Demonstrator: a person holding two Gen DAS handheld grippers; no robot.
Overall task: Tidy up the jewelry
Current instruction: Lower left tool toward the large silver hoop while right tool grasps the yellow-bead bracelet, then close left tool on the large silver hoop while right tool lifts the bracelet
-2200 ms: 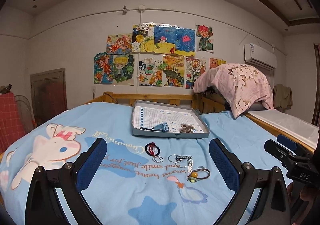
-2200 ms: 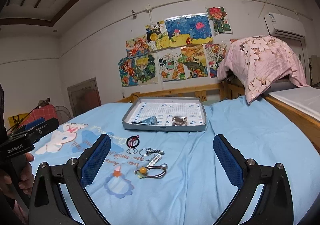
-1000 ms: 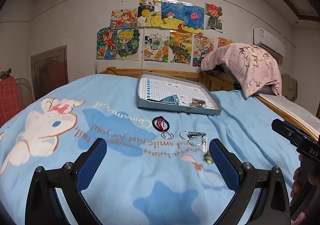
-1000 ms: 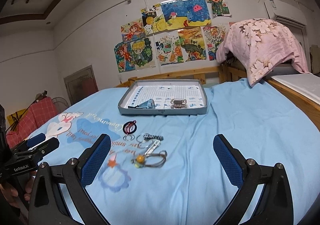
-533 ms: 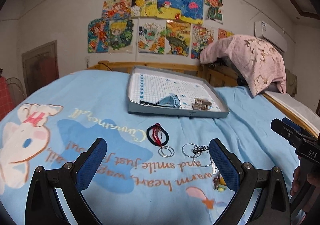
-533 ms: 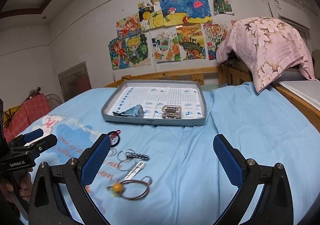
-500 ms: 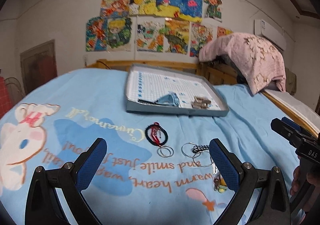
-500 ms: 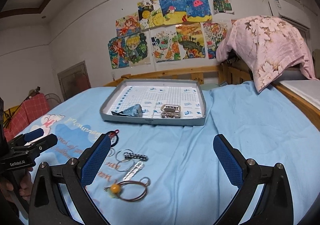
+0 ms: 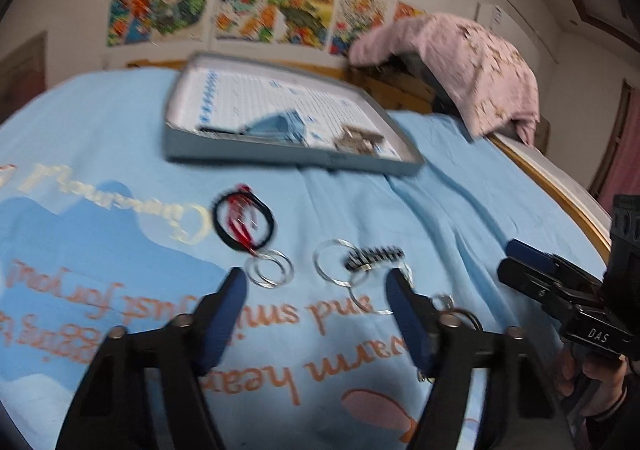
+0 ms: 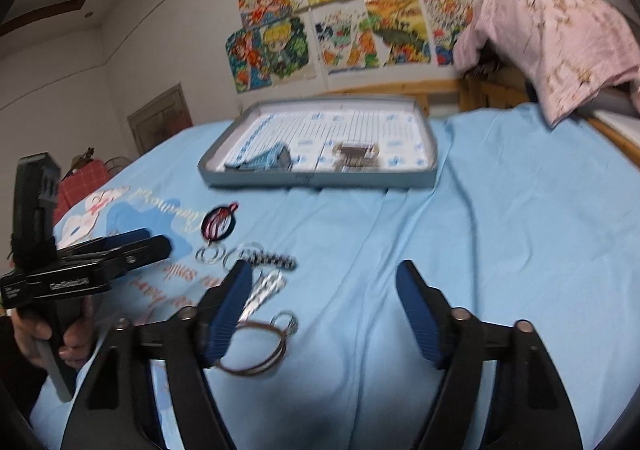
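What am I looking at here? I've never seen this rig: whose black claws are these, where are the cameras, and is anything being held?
No robot: a person holds a two-finger gripper in each hand, each with a fisheye camera looking along its blue pads. One picture is from the left gripper, the other from the right gripper; each also glimpses the other at its edge. They hover over a blue bedsheet. On it lie a black-and-red loop, paired rings, a keyring, a bangle and a grey tray holding a few small items. Both grippers' jaws have just been closing, yet grip nothing.
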